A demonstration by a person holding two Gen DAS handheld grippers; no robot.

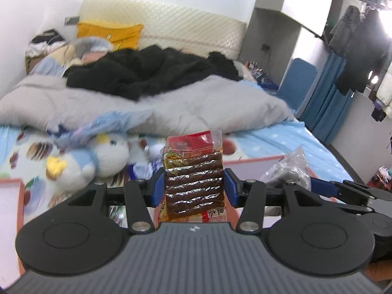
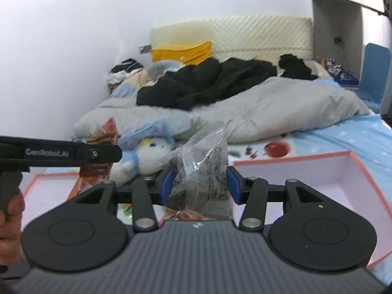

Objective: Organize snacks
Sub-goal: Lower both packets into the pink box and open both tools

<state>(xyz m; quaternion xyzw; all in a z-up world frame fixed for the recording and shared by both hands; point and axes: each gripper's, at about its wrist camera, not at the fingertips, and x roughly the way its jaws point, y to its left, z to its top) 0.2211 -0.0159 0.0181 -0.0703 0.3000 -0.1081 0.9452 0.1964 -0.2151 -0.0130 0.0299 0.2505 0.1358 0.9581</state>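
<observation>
1. Snack packets were held one in each gripper, both lifted clear above the bed.
2. Left gripper stood about half open, its blue pads pressed on the sides of a clear packet of brown strips with a red top, held upright.
3. Right gripper stood likewise about half open, clamped on a crinkled clear packet of dark pieces, also upright.
4. In the right wrist view, the left gripper's black arm crossed at far left with its red-topped packet behind it; a person's hand gripped its handle.
5. Two pink-rimmed white boxes lay open on the bed: one just right of the right gripper, another to the left.
6. A white and blue plush toy lay beyond the boxes on the blue patterned sheet.
7. Farther back lay a grey duvet, black clothing and a yellow bag against the cream headboard.
</observation>
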